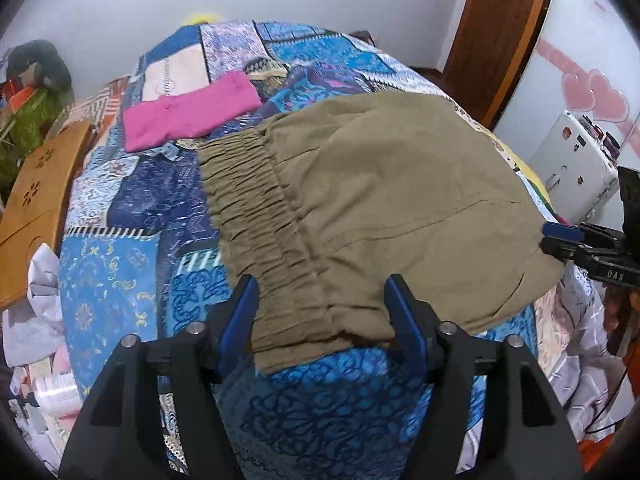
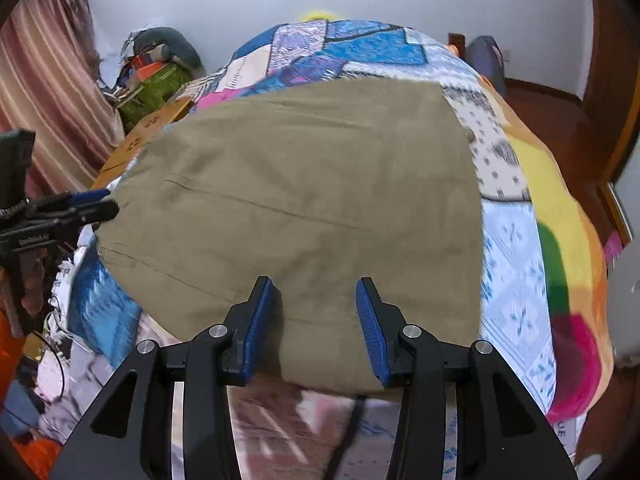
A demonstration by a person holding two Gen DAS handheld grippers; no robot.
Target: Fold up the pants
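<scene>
Olive-khaki pants (image 1: 380, 184) lie flat and folded on a patchwork bedspread (image 1: 120, 280); their gathered elastic waistband (image 1: 256, 200) runs down the left side. My left gripper (image 1: 320, 292) is open over the near end of that waistband, a blue pad on each side, neither pressing the cloth. In the right wrist view the pants (image 2: 300, 168) fill the middle. My right gripper (image 2: 314, 292) stands open above their near edge, with nothing pinched. Each gripper also shows at the edge of the other's view: the right gripper (image 1: 560, 238) and the left gripper (image 2: 100, 204).
A folded pink cloth (image 1: 192, 114) lies on the bed beyond the waistband. A wooden board (image 1: 40, 200) and cluttered bags stand left of the bed, a white appliance (image 1: 572, 168) and a wooden door (image 1: 500, 32) to the right. A striped curtain (image 2: 48, 80) hangs at the left.
</scene>
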